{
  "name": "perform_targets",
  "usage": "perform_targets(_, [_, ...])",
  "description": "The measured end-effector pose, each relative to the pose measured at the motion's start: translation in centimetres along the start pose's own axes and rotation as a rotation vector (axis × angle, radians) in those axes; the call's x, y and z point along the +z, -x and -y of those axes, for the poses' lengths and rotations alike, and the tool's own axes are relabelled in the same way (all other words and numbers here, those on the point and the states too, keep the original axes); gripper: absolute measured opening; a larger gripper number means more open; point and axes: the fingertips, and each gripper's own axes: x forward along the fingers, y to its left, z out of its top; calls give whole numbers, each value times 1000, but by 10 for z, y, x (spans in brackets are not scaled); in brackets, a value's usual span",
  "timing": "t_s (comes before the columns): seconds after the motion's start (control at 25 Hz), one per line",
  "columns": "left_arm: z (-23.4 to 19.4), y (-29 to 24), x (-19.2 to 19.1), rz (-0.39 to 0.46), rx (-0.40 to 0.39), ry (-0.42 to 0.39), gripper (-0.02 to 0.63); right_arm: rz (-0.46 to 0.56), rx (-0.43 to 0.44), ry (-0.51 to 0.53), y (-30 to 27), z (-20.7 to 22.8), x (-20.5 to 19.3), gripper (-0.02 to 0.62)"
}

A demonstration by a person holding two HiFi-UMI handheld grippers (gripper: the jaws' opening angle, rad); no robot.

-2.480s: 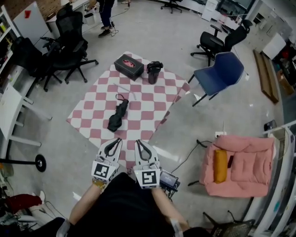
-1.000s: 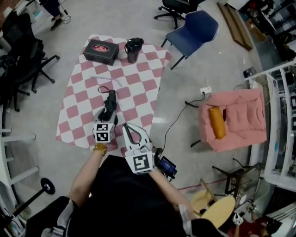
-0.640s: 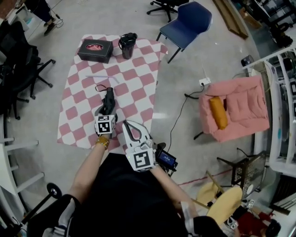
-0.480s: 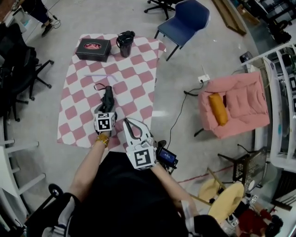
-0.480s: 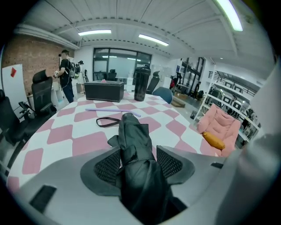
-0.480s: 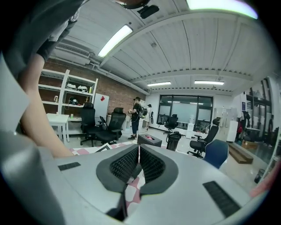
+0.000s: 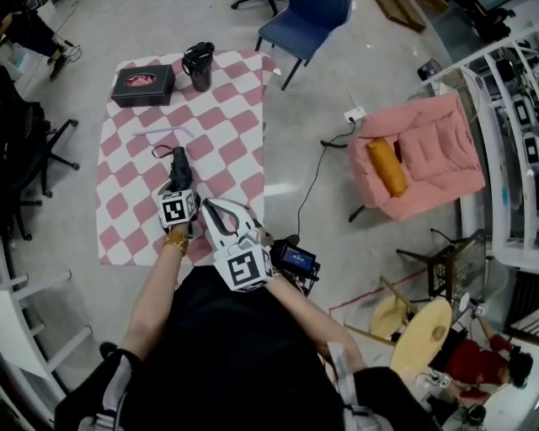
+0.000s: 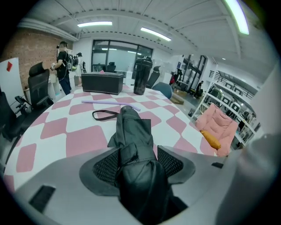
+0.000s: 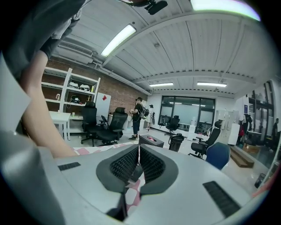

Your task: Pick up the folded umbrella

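The folded black umbrella (image 7: 178, 162) lies on the pink-and-white checked mat (image 7: 232, 126), its strap loop at the far end. My left gripper (image 7: 178, 190) is tilted down over its near end. In the left gripper view the umbrella (image 8: 131, 132) runs lengthwise between the two pads of the left gripper (image 8: 137, 154); the jaws are opening and stand wide around it, and it still rests on the mat. My right gripper (image 7: 208, 206) hovers beside it to the right, near the mat's front edge. In its own view the right gripper (image 9: 138, 151) is shut with nothing between its pads.
At the mat's far end stand a black box (image 7: 141, 85) and a black lidded mug (image 7: 200, 65). A thin purple stick (image 7: 160, 132) lies past the umbrella. A blue chair (image 7: 303, 21), a pink armchair (image 7: 417, 156) and a floor cable (image 7: 316, 172) are to the right.
My left gripper has reached forward from beside the right one and come down over the umbrella's near end. The right gripper has stayed near the body. The head view has shifted.
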Motion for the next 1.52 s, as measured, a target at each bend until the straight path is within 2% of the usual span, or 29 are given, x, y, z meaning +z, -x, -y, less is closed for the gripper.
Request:
perform_targets(0.24, [0,-6,-2,-46,-22,7,261,-2,8,-4,-7,-1,-1,17])
perform_targets(0.44, [1,-8,-5,-77,-5,-47,261,10,17,-2,-10,-2,2,17])
perform_targets(0.72, [0,-11,-6,-78,7,-69,260,10,38,17,-17,-7,4,17])
perform_targets(0.92, [1,-10,-14,-93,-19,-34,259,23,62,35,-22,-15,11,17])
perform_targets(1.28, [-6,-7,-9,-74,8,-24,253,37,86,61,-29,-21,18,17])
perform_targets(1.44, [-7,-6,-18,-94,-3,25,241,38,81,65,-28,-19,18,17])
perform_targets(1.52, [-6,-5,-15,-75,-13,37,238,35,79,67,-27,-18,18,17])
